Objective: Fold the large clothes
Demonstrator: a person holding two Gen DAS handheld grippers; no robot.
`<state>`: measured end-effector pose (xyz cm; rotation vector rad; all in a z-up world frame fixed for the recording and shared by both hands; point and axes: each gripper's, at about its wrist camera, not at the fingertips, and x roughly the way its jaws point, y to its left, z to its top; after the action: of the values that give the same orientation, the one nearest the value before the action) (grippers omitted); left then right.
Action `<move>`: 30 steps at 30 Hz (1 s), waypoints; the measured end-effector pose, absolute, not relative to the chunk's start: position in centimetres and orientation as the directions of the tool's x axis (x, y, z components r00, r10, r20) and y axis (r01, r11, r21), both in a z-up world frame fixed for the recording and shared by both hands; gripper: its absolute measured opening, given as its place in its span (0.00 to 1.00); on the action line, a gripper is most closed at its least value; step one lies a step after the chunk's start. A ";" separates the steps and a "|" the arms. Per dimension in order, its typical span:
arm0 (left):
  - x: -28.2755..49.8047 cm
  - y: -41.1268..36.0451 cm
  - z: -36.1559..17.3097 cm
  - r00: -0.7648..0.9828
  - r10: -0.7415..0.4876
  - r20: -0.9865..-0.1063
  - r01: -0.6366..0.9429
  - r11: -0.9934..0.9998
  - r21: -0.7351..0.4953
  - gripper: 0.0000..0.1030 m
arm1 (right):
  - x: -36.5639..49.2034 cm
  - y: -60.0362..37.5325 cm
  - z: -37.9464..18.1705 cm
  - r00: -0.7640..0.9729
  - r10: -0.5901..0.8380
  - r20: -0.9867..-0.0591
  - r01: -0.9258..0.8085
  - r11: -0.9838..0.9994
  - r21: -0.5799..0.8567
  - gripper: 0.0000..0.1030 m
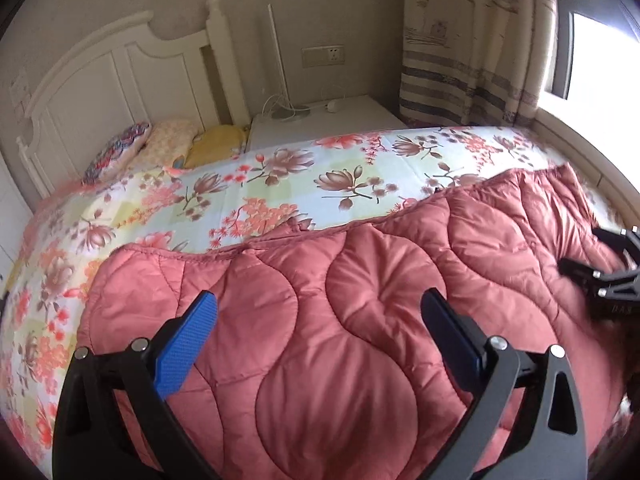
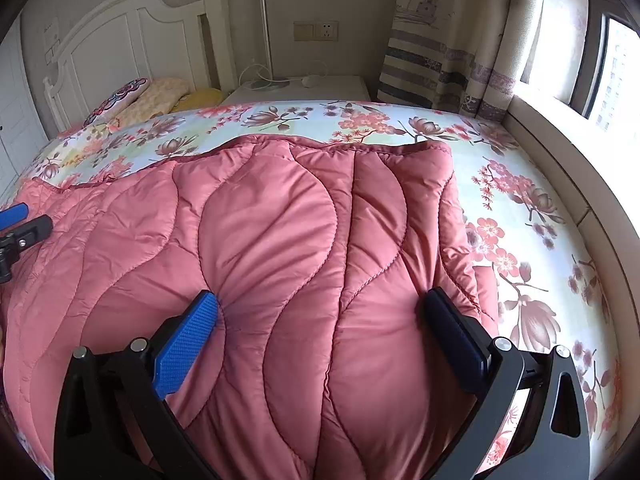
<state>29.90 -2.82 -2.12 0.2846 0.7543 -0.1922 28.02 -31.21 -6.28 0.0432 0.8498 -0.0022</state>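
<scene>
Across the bed (image 1: 280, 184), under a floral sheet (image 2: 520, 240), spread a quilted pink garment (image 2: 280, 240), padded and stitched in wavy lines, covering the near side and stopping short of the far edge, where a strip of sheet shows. At the head end, against the white headboard (image 1: 100, 80), three pillows (image 1: 168, 144) in a row. Beyond the far edge, a white bedside cabinet (image 1: 332, 120) with a thin lamp (image 1: 280, 60) and cord; beside it a striped curtain (image 2: 460, 40) by the window.

Over the garment's left part, the left gripper (image 1: 320, 316), blue-padded fingers (image 1: 186, 344) spread wide, holding nothing. Over the right part, near the garment's right edge, the right gripper (image 2: 320, 312), fingers likewise wide apart, tips (image 2: 188, 336) pressing into the padding on both sides of a puffed section, not closed on it.
</scene>
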 end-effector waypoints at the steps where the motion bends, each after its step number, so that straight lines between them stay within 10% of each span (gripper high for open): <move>1: 29.7 -3.7 -3.3 0.724 -0.030 -0.689 0.282 0.924 0.257 0.98 | 27.9 -31.7 -6.4 0.661 0.017 -0.750 0.019 0.999 0.040 0.96; 7: 32.1 -1.4 -5.8 0.641 -0.144 -0.754 0.280 0.959 0.054 0.98 | 27.2 -32.8 -6.1 0.662 0.046 -0.748 0.009 0.998 0.070 0.96; 18: 32.4 -0.9 -6.2 0.652 -0.139 -0.745 0.277 0.959 0.064 0.98 | 15.6 -34.6 -1.7 0.778 0.309 -0.547 -0.098 0.920 0.380 0.96; 30: 32.2 -1.0 -6.1 0.653 -0.140 -0.744 0.276 0.959 0.062 0.98 | 3.6 -36.3 -7.2 0.670 0.404 -0.623 0.010 0.834 0.551 0.96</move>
<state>32.25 -0.97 -6.10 0.1759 0.8272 -0.2372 3.58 -36.34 -7.23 0.5529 0.8154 0.2355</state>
